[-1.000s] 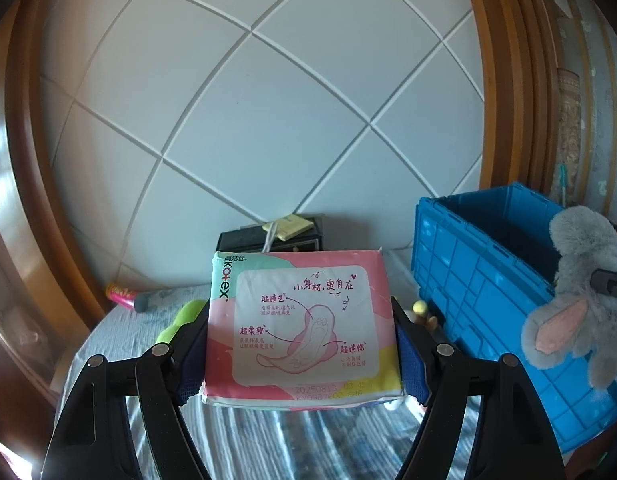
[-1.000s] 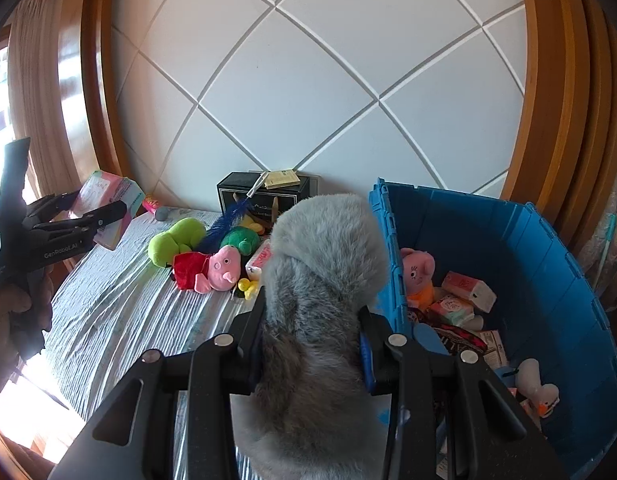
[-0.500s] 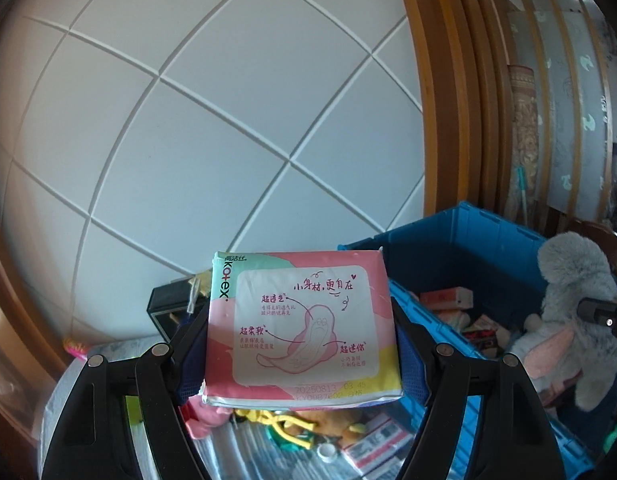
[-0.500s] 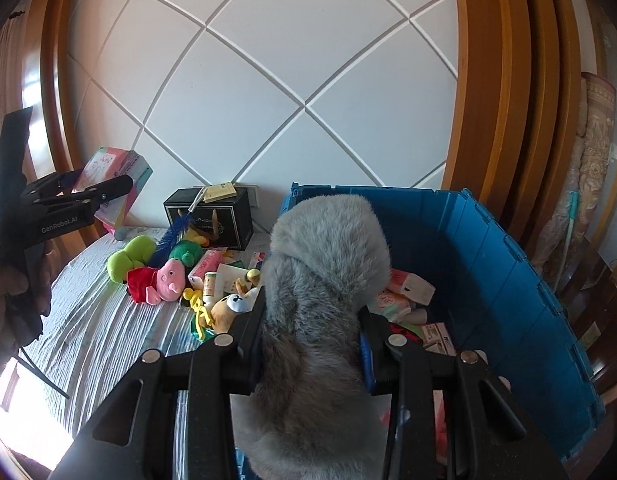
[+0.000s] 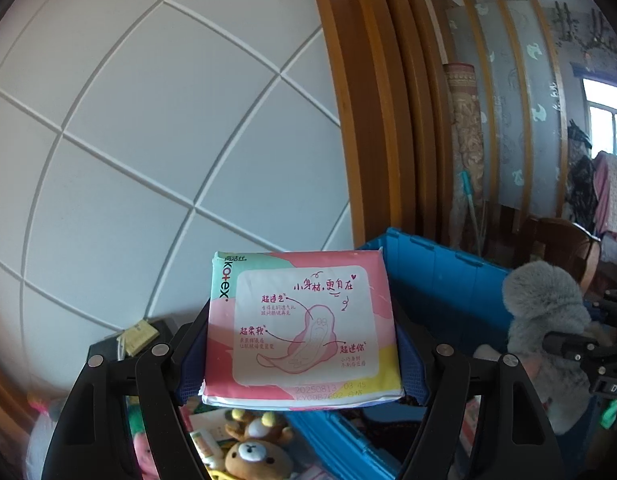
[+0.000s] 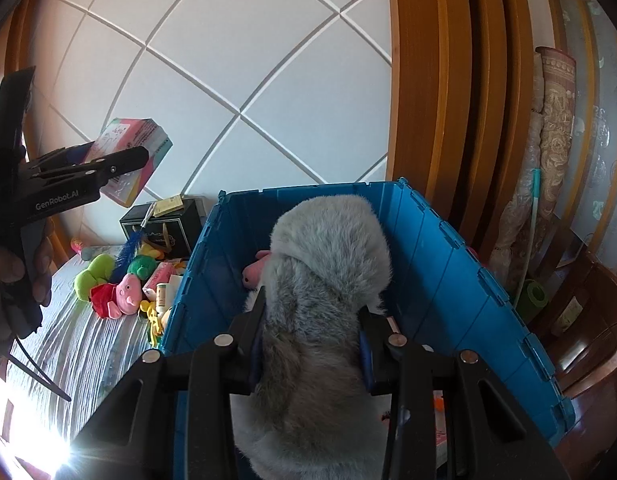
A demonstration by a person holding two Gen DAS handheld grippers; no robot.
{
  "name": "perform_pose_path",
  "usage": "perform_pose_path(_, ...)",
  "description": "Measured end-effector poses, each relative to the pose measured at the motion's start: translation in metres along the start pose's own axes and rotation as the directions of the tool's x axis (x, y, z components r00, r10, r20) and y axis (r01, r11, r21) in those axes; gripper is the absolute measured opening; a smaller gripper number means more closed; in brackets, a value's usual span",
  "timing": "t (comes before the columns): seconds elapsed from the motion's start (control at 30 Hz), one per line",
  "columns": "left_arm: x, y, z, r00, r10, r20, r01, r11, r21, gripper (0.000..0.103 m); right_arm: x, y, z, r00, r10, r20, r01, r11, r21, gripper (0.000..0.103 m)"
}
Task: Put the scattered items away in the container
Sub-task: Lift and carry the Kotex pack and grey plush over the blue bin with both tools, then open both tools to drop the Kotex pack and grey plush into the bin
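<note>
Pink Kotex pad packet (image 5: 302, 330), clamped in the left gripper (image 5: 302, 360), has swung toward the blue plastic crate (image 6: 460, 264); the right gripper (image 6: 312, 344), squeezing a grey plush toy (image 6: 328, 280), now hangs over it, ready to drop.

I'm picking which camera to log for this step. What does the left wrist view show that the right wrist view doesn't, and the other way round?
Only the left wrist view shows the printed front of the pink pad pack, a brown bear toy below it, and a window far right.

Only the right wrist view shows the bed with the red pig toy and green toy, plus the person's hand.

Both show the blue crate, the grey plush, the black box and the white padded wall.
</note>
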State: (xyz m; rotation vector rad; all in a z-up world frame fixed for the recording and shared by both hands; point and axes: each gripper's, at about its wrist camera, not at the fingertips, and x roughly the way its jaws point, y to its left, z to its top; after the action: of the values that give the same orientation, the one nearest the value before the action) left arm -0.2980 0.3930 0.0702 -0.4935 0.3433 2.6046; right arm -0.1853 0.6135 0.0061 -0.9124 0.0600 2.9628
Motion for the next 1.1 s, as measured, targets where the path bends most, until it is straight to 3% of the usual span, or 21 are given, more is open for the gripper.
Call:
perform_pose_path(0.23, 0.026, -0.045, 0.034, 0.996, -0.084, 0.021, 0.083, 0.995, 0.055, 0.077, 0.002, -0.028, -0.007, 0.999, -0.034, -0.014, 0.034, 0.999, 0.039, 0.035)
perform_pose_path(0.57, 0.066, -0.097, 0.063, 0.982, -0.186, 0.012, 0.185, 0.981, 0.063, 0.077, -0.002, -0.061, -0.021, 0.995, -0.085, -0.044, 0.088, 0.993, 0.073, 0.035)
perform_pose_path(1.1, 0.091, -0.117, 0.08, 0.977, -0.211, -0.001, 0.211, 0.975, 0.069, 0.077, 0.003, -0.077, -0.02, 0.993, -0.107, -0.057, 0.111, 0.991, 0.078, 0.035)
